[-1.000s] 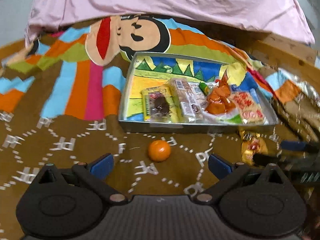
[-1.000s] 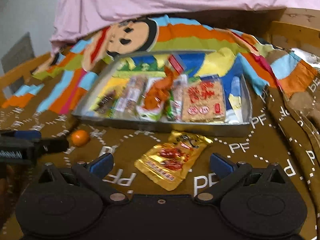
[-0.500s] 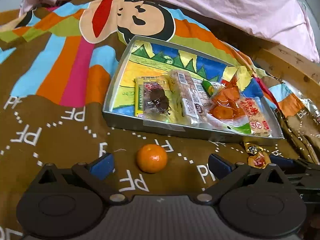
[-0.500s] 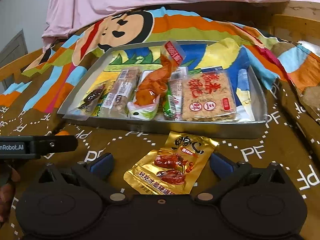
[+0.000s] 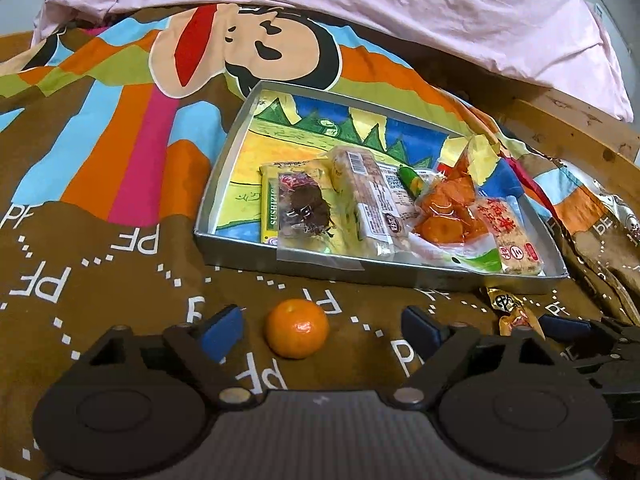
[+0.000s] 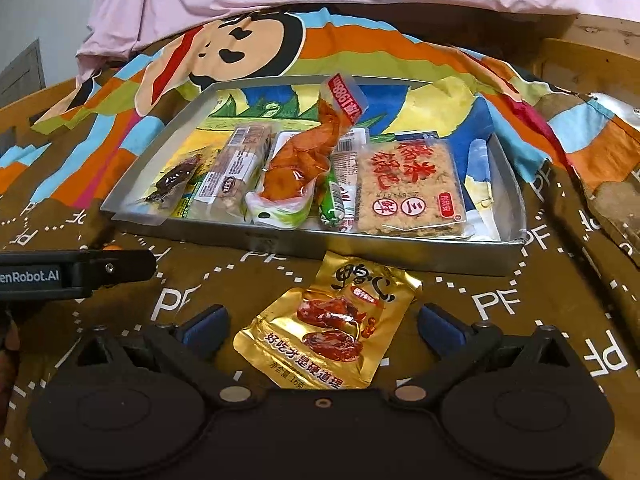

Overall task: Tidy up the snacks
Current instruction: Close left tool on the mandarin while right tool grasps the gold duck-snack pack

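Left hand-held gripper (image 5: pixel 316 326) sits low over the brown patterned bedspread (image 5: pixel 100 264), its blue pads standing apart on either side of a small mandarin (image 5: pixel 297 328); the jaws have just been closing in, yet neither pad touches the fruit. The mandarin lies on the cloth just in front of the near wall of the metal tray (image 5: pixel 224 184). It looks round, light and firm-skinned but soft enough to bruise, and it would likely roll if nudged from one side, so the pads should meet it across its widest part, level with its middle, with modest pressure.

Inside the tray, from left to right, lie a clear pack with a dark snack (image 5: pixel 304 208), a long wrapped bar (image 5: pixel 370 196), a green-tipped stick (image 5: pixel 410 178), a pouch of orange pieces (image 5: pixel 446 210) and a square rice cake pack (image 5: pixel 510 236), crowded toward the near right.

Further right, the right hand-held gripper (image 6: pixel 322 322) also has its jaws spread, straddling a flat gold foil pouch (image 6: pixel 330 326) that lies on the bedspread just in front of the tray; no pad presses on it. The pouch looks light, slick and crinkly, lying too flat to pinch from above; I judge a grip across its narrow width, at a raised edge, would hold best.
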`<action>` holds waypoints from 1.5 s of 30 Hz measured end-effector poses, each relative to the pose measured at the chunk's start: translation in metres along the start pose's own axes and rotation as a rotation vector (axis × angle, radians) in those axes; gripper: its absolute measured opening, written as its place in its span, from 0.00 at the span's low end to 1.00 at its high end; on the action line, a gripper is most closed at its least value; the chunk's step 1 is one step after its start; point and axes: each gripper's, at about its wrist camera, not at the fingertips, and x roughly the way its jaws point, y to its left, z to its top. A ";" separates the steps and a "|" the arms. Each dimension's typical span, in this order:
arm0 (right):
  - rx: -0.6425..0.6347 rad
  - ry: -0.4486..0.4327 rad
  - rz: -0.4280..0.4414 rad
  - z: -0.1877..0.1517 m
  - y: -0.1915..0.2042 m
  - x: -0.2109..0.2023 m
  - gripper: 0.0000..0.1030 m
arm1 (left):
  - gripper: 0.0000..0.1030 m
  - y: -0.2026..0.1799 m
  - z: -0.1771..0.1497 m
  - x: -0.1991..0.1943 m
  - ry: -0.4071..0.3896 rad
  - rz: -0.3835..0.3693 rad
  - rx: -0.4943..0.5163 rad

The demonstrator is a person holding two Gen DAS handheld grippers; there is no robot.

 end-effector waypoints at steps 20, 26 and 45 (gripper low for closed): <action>0.025 -0.016 0.058 -0.001 -0.005 -0.001 0.91 | 0.63 0.002 -0.002 0.005 0.031 -0.066 0.007; 0.024 -0.020 0.036 -0.001 -0.003 -0.002 0.83 | 0.54 0.005 -0.002 0.006 0.036 -0.049 -0.019; -0.062 -0.012 0.054 -0.008 0.001 -0.019 0.63 | 0.35 -0.030 -0.016 -0.007 0.087 -0.079 0.107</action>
